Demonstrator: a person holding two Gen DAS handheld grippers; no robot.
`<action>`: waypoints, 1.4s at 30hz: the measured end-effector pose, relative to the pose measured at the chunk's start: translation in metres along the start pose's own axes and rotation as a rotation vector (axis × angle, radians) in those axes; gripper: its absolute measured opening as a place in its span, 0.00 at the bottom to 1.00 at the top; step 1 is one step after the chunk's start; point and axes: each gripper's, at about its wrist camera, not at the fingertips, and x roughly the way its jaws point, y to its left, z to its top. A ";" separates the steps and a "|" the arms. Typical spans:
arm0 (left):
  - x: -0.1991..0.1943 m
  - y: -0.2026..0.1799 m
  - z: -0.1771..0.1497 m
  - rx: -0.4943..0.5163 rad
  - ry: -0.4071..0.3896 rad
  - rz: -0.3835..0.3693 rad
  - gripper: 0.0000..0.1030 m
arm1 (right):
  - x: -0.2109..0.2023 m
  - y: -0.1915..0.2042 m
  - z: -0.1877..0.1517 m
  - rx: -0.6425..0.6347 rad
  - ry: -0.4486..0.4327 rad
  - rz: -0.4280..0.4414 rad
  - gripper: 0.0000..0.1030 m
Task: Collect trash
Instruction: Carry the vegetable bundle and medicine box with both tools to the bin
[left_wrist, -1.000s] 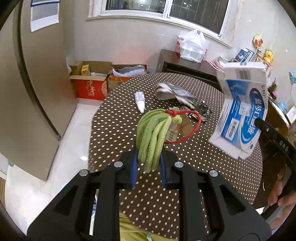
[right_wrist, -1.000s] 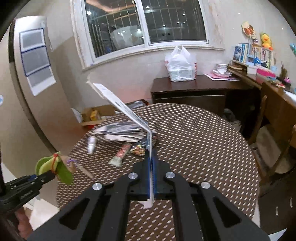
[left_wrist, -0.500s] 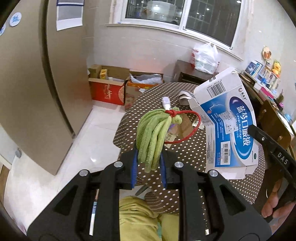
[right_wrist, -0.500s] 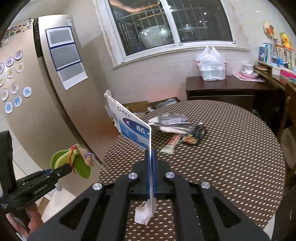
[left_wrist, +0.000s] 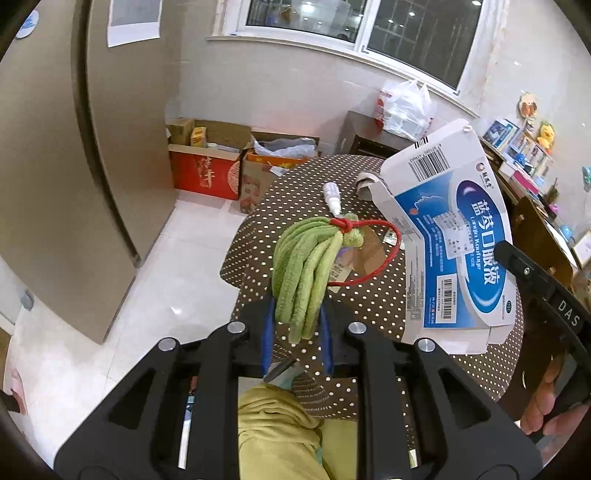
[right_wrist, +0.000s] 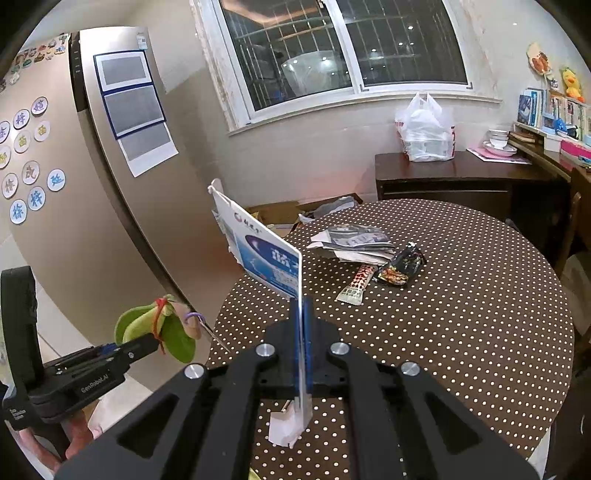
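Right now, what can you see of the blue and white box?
The box is a flattened, opened-out carton of thin card, white with a blue panel, printed Chinese text and barcodes, one end flap torn. The right gripper is shut on its lower edge and holds it up off the table, edge-on in the right view. Only the pads touch it.

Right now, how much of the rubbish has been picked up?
Two pieces are off the table and in hand: the left gripper grips a green cloth bundle, the right gripper pinches a flattened blue box. Left on the table: crumpled papers, snack wrappers, a small tube.
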 end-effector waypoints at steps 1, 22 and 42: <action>0.001 -0.001 0.000 0.002 0.002 -0.003 0.19 | -0.001 -0.001 0.000 0.002 -0.003 -0.002 0.03; 0.019 0.007 0.006 0.044 0.037 -0.072 0.19 | 0.011 0.016 -0.006 0.026 0.004 -0.029 0.03; 0.007 0.120 -0.028 -0.070 0.107 0.066 0.20 | 0.057 0.136 -0.038 -0.099 0.123 0.154 0.03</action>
